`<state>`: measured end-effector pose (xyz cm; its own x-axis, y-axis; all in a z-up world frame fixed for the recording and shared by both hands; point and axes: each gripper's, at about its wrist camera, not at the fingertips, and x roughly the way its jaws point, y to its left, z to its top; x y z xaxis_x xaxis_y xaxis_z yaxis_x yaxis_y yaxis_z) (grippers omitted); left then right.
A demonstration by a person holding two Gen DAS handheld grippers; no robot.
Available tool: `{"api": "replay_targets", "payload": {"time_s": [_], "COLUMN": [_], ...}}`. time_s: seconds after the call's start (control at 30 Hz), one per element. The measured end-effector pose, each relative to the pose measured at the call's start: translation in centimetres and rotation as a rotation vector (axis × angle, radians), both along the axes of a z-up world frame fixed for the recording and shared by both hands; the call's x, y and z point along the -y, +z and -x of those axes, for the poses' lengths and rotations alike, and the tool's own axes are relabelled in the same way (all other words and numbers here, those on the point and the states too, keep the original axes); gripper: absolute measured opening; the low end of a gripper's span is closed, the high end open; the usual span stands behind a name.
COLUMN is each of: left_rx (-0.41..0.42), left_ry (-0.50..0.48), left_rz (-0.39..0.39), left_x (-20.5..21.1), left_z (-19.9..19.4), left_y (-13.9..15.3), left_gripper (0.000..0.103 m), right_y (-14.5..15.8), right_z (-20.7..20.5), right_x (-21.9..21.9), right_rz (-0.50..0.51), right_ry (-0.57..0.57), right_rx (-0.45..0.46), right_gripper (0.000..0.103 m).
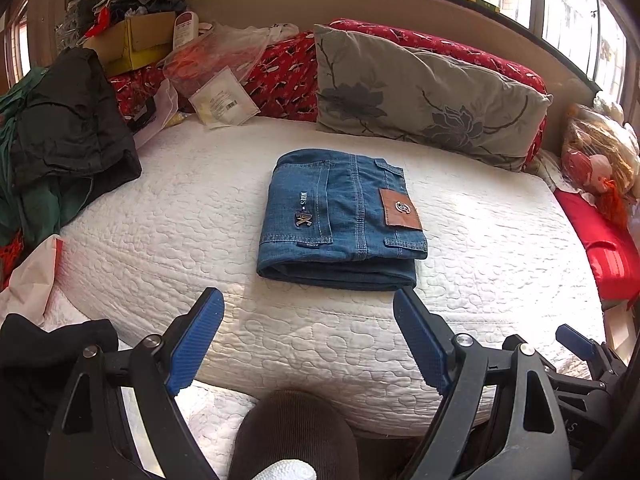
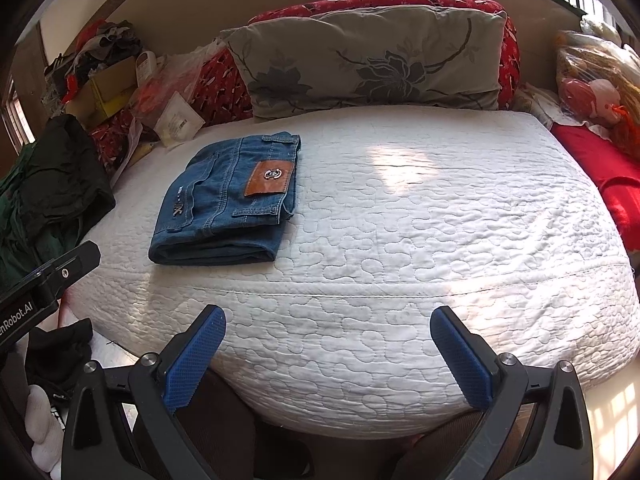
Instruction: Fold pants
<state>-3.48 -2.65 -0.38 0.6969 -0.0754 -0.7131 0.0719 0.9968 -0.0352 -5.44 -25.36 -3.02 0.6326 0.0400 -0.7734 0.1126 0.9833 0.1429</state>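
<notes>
Two grippers, both idle — left gripper [image 1: 308,302] and right gripper [image 2: 328,320] hang off the near edge of the bed [image 2: 400,240], fingers spread wide, nothing between them. Jeans [image 1: 340,216] already a compact folded stack, leather patch up, left of the bed's middle, well apart from both. Folding apparently finished; next, probably only a tidy of the edges or no move at all.

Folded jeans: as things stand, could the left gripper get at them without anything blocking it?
Probably yes. The left gripper has its jaws open and empty, aimed at the folded jeans, with only bare white quilt between. The dark clothes pile lies well off to the side.
</notes>
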Motion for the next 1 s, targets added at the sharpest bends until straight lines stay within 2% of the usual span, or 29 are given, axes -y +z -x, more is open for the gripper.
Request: {"api": "replay_targets", "payload": {"time_s": [1.0], "left_rx": [-0.048], "left_ry": [-0.022], "left_rz": [-0.015], "left_x": [0.4], "left_z": [-1.0], "left_y": [-1.2], "left_gripper": [0.087], "right_y": [-0.8], "right_z": [-0.9], "right_x": [0.1], "right_rz": [-0.001], "right_ry": [0.002], "right_rx": [-0.020], "right_gripper": [0.103]}}
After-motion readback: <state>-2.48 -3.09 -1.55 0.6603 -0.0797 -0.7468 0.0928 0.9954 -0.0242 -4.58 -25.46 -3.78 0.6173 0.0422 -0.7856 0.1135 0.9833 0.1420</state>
